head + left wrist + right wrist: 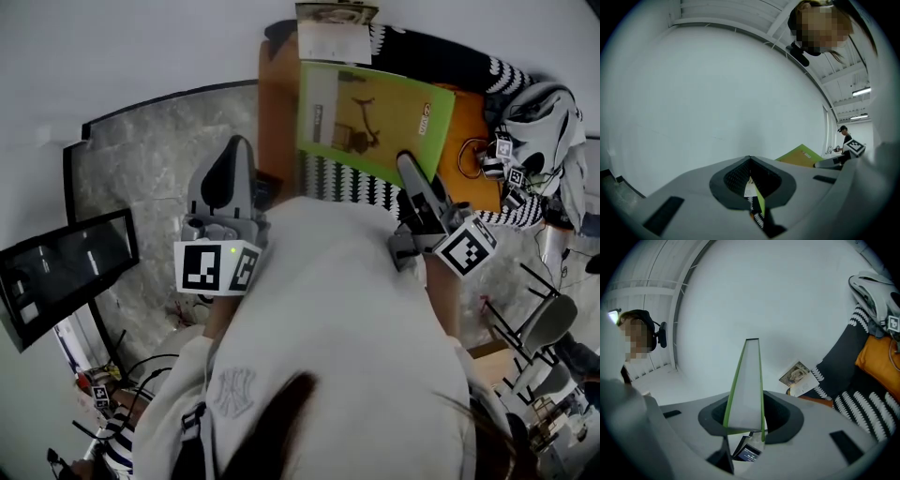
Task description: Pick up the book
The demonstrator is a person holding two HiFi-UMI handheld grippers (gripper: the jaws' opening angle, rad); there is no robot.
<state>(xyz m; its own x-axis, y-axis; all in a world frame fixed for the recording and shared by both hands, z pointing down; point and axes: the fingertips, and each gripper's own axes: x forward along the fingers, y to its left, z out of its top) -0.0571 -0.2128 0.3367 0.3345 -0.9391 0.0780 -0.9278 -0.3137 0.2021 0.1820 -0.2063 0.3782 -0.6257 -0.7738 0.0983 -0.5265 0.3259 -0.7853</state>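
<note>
1. The right gripper (410,173) is clamped on the green book (375,117), which is lifted at one o'clock in the head view, above the patterned cloth (347,178).
2. The left gripper (234,155), at ten o'clock, has its jaws all but together and holds nothing.
3. The right gripper's jaws cover the book's near corner. The frame cuts off the magazine (333,33) at twelve o'clock.
</note>
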